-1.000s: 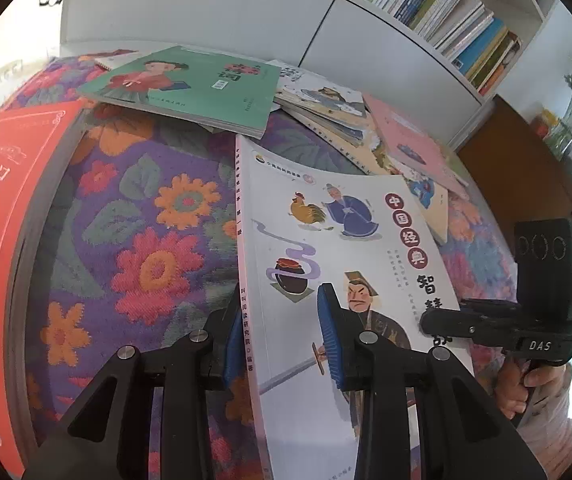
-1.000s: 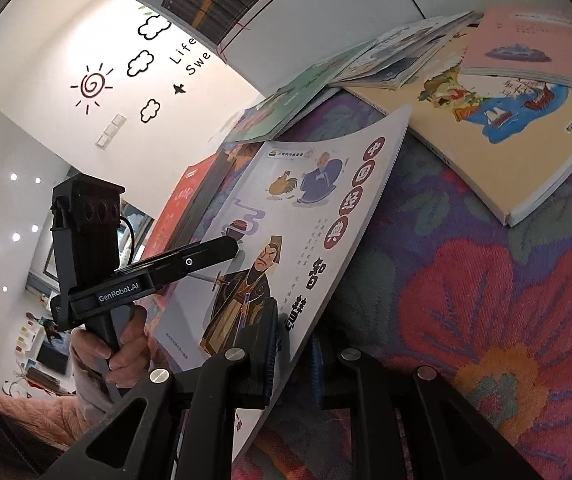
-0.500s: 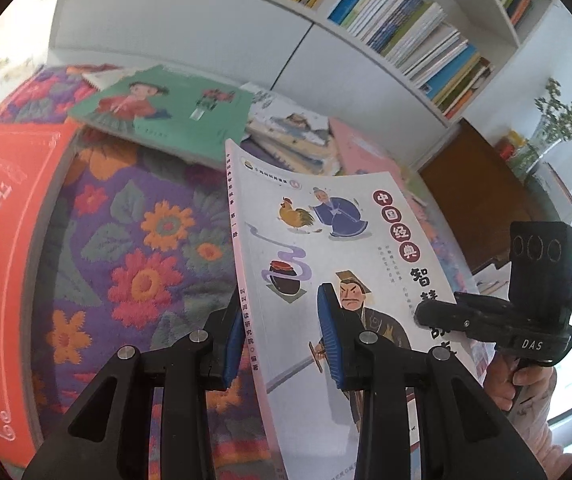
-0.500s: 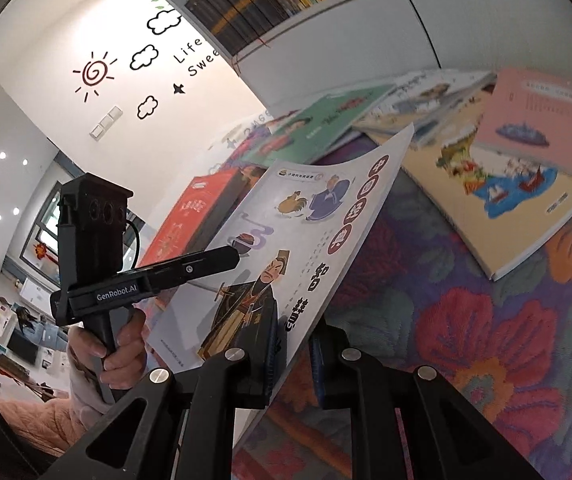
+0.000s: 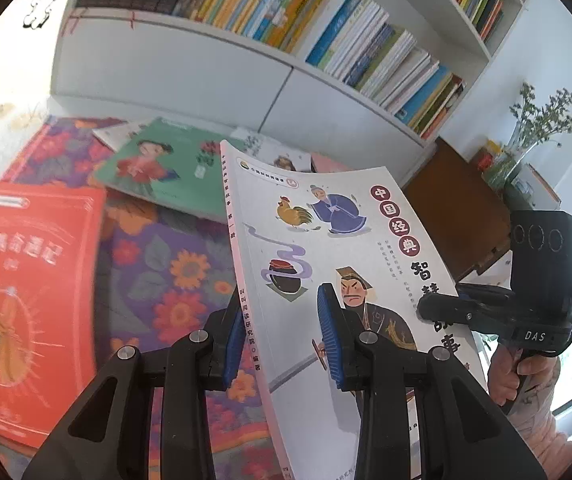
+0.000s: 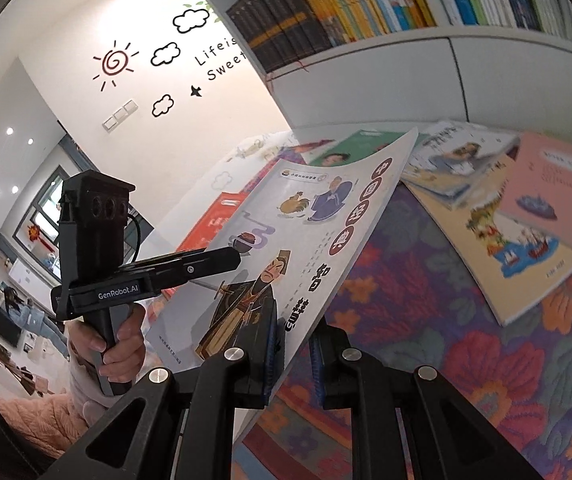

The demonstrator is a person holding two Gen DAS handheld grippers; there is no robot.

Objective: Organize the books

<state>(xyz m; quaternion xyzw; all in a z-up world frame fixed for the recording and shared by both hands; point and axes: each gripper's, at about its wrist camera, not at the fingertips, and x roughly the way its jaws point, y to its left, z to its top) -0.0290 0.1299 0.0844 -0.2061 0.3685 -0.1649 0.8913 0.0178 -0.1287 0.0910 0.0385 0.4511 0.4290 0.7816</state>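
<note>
A white storybook (image 5: 326, 240) with a rooster and a robed man on its cover is held up in the air, tilted, above the floral cloth. My left gripper (image 5: 282, 334) is shut on its spine edge. My right gripper (image 6: 294, 346) is shut on its opposite edge, and the book (image 6: 306, 240) also fills the right wrist view. Each gripper shows in the other's view, the right one (image 5: 486, 312) and the left one (image 6: 190, 268).
On the floral cloth (image 5: 166, 272) lie a red book (image 5: 26, 280), a green book (image 5: 158, 168) and, in the right wrist view, a yellow book (image 6: 498, 240) and a pink book (image 6: 558, 196). A white bookshelf (image 5: 326, 40) full of books stands behind. A brown cabinet (image 5: 458, 216) stands at right.
Both grippers have lifted the white storybook off the cloth and tilted it upward towards the bookshelf. The other books have not moved.
</note>
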